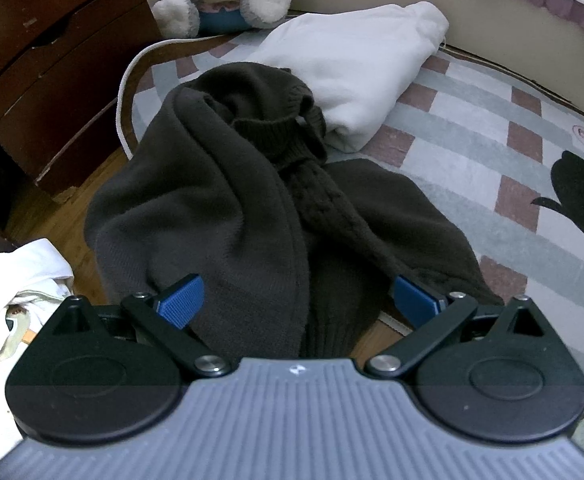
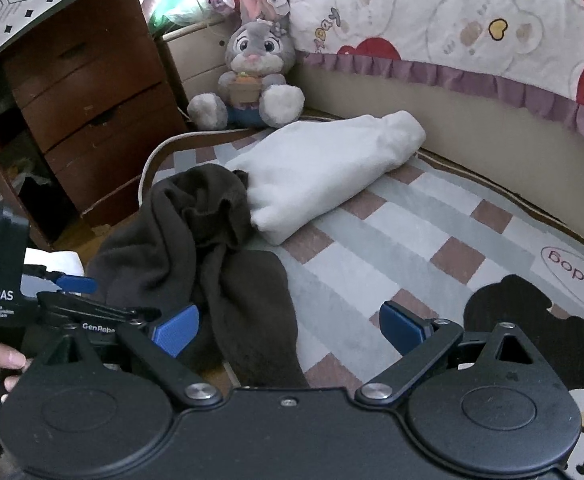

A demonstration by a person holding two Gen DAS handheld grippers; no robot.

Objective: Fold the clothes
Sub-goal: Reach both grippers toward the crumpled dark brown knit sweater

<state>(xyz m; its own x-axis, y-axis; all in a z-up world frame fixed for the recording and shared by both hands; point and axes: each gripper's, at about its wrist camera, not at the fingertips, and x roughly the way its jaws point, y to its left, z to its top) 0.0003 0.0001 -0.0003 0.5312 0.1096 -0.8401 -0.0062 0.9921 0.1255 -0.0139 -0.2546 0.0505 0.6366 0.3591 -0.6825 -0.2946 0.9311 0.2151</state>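
A dark brown knitted sweater (image 1: 220,208) lies crumpled over the near left corner of the checked mat (image 1: 472,152), one ribbed sleeve running across it. My left gripper (image 1: 300,300) hovers just over its near edge, open, blue pads spread wide with nothing between them. In the right wrist view the same sweater (image 2: 196,248) lies left of centre. My right gripper (image 2: 288,328) is open above its lower edge and the mat (image 2: 412,240). The left gripper (image 2: 72,284) shows at the left edge, held by a hand (image 2: 0,360). A folded white garment (image 1: 348,68) lies behind the sweater.
A grey plush rabbit (image 2: 256,64) sits at the mat's far corner beside a brown drawer chest (image 2: 88,92). A patterned quilt (image 2: 452,16) hangs along the back wall. White cloth (image 1: 16,288) is piled on the wooden floor at left. A black dog print (image 2: 532,320) marks the mat.
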